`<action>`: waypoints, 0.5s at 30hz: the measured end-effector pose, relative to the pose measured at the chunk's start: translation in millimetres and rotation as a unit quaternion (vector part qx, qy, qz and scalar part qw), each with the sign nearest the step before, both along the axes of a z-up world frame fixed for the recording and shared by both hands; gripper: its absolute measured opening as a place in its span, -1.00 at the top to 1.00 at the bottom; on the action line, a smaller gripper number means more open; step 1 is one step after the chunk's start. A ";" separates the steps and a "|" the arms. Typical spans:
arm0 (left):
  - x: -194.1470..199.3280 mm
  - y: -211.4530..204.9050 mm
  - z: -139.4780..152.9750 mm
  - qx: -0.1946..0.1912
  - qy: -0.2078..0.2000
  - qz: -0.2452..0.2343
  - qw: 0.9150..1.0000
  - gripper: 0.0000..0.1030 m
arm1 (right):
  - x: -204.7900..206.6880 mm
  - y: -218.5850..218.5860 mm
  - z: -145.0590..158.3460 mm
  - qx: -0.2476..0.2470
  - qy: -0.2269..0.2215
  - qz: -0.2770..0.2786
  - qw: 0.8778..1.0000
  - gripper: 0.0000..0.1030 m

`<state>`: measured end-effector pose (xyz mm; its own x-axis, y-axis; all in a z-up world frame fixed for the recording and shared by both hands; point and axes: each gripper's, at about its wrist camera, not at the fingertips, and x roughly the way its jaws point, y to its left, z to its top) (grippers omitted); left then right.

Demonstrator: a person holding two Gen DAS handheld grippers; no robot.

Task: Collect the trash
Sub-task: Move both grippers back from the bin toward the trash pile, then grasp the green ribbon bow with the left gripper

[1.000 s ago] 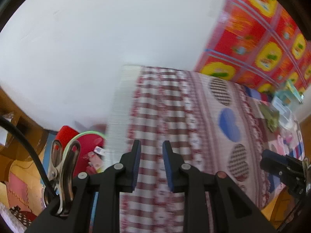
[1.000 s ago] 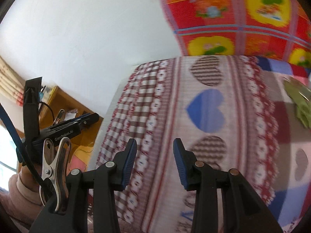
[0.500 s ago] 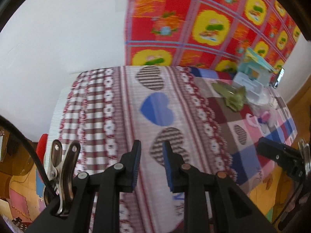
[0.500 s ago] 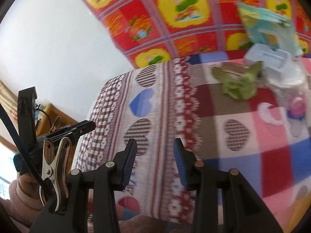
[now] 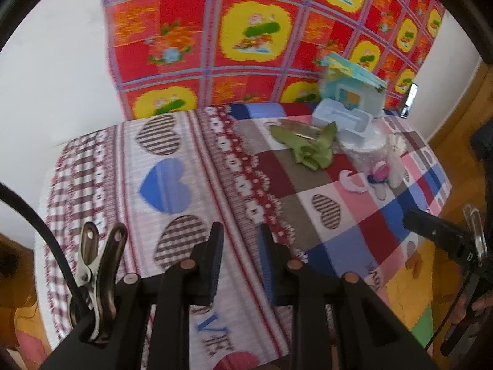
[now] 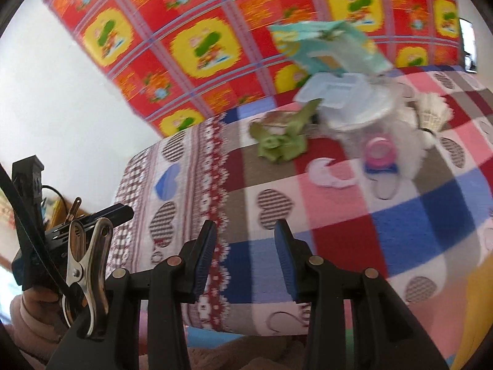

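Both views have been swung from the bare left end of the worktop [image 5: 172, 185] toward the crumpled green wrapper [image 6: 282, 143]. Left claw [image 5: 238, 260] and right claw [image 6: 245, 254] are held part-open, empty; approach is judged pending.

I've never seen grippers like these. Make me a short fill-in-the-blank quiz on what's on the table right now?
1. The crumpled wrapper beside the white tray is ____ in colour.
2. Both the left gripper and the right gripper hold ____.
3. The big heart on the tablecloth near the left gripper is ____.

Missing words: green; nothing; blue
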<state>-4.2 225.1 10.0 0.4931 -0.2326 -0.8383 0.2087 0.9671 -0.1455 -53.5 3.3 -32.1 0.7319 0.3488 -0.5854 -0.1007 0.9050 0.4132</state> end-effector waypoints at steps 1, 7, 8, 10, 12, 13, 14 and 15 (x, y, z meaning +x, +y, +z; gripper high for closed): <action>3.1 -4.3 -0.6 -0.003 0.002 -0.007 1.000 0.55 | -1.7 -5.1 0.7 -0.004 -0.001 -0.008 1.000 0.22; 19.9 -30.2 0.3 0.002 0.000 -0.042 0.999 0.55 | -5.4 -36.0 1.9 -0.016 -0.006 -0.056 0.998 0.22; 23.5 -35.5 -0.1 0.004 0.004 -0.044 0.999 0.55 | -5.4 -40.9 2.5 -0.017 -0.007 -0.061 0.998 0.22; 29.1 -44.3 -0.9 -0.002 0.011 -0.048 0.999 0.55 | -4.7 -54.7 4.0 -0.020 -0.006 -0.072 0.997 0.22; 36.0 -54.6 -2.7 -0.006 0.011 -0.049 0.999 0.53 | -3.5 -66.6 5.1 -0.019 -0.008 -0.078 0.997 0.22; 39.9 -60.6 -4.3 -0.005 0.011 -0.046 0.999 0.51 | -1.2 -76.5 5.6 -0.019 -0.009 -0.080 0.997 0.22; 43.6 -65.9 -6.2 -0.004 0.012 -0.043 0.999 0.51 | 1.5 -84.1 5.2 -0.020 -0.008 -0.081 0.996 0.22; 49.0 -73.4 -9.2 -0.003 0.016 -0.035 0.999 0.51 | 4.8 -91.5 4.4 -0.020 -0.007 -0.081 0.996 0.22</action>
